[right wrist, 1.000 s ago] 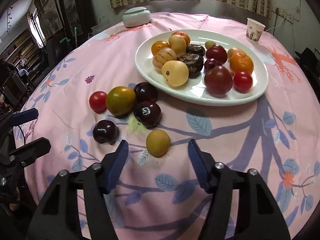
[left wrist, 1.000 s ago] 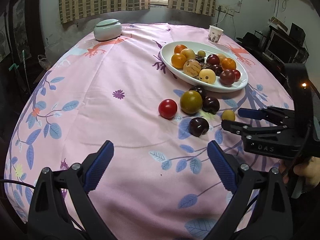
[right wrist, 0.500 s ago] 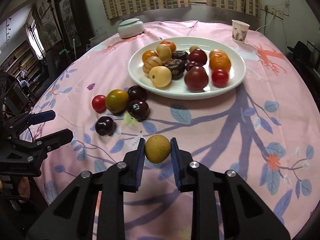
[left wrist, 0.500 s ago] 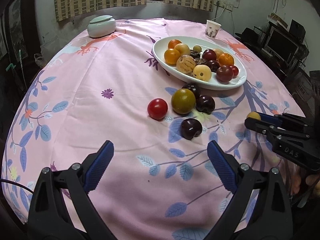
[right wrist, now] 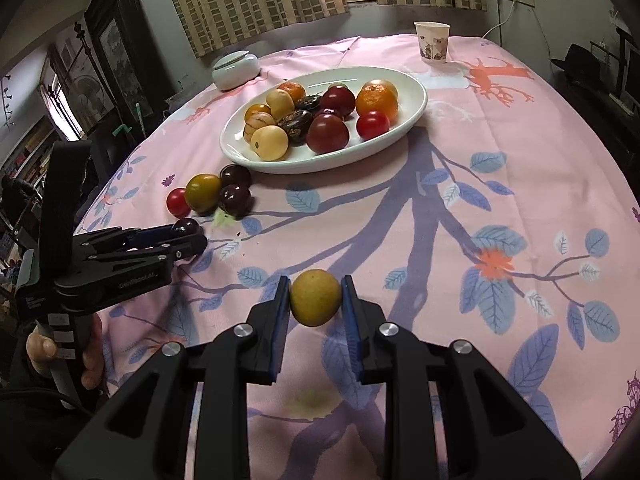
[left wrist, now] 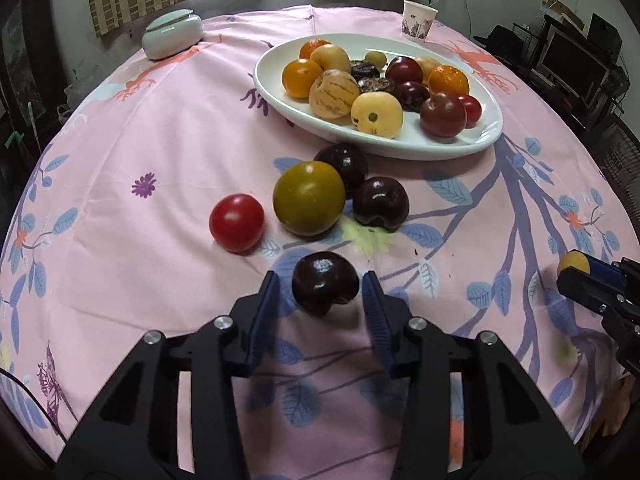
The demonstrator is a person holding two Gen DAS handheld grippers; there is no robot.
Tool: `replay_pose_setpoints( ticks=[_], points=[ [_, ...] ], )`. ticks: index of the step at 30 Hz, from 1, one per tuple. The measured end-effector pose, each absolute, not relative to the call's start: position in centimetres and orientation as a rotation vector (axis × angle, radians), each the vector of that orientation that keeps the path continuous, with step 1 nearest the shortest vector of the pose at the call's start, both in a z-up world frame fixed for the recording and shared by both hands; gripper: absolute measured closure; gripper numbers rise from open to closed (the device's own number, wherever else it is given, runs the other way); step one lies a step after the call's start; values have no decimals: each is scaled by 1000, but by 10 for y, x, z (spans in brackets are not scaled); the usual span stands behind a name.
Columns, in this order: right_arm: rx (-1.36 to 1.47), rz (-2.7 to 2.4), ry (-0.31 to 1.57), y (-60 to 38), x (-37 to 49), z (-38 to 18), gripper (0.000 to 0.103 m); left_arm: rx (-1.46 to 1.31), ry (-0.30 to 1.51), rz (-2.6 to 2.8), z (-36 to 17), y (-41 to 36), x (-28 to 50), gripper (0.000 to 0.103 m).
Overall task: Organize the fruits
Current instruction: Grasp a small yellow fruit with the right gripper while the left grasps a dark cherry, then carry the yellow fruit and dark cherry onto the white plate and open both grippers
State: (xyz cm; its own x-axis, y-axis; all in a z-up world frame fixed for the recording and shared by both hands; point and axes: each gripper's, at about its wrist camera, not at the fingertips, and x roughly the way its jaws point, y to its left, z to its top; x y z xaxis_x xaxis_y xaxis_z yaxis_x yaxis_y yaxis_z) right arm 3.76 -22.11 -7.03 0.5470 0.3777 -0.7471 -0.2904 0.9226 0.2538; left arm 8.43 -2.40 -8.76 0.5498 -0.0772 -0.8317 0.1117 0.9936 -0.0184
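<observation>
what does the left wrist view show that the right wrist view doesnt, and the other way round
Only the left wrist view: the left gripper head-on, its pads either side of a dark plum with small gaps, not yet clamped.

Only the right wrist view: the right gripper head-on, shut on a yellow fruit, and the hand holding the left gripper.

Both: the plate of fruit, the red tomato, the green tomato, the paper cup and the lidded dish.

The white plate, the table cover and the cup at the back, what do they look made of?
Plate: likely glazed ceramic, glossy white with soft highlights, though melamine is possible. Table cover: printed woven fabric, matte, with creases and folds. Cup: probably paper, thin rolled rim and printed wall.
</observation>
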Motion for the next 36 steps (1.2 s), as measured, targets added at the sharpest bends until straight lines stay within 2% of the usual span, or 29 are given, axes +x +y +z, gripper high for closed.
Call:
replay_pose_setpoints(
  ticks=[3,5,24,31,36],
  points=[
    [109,413,914,-219,38,-70,77,35,974,-114,-89,-24,86,63],
    [105,421,916,-215,38,-70,77,19,972,-130,-87,-23,85,71],
    [83,440,925,-195,41,-68,77,8,873,-221,-41,-19,51,71],
    [77,451,929,-194,47,-66,77,30,875,-218,-38,-19,59,71],
    [41,498,911,-192,67,-44,77,63,838,-235,-13,-22,84,71]
  ],
)
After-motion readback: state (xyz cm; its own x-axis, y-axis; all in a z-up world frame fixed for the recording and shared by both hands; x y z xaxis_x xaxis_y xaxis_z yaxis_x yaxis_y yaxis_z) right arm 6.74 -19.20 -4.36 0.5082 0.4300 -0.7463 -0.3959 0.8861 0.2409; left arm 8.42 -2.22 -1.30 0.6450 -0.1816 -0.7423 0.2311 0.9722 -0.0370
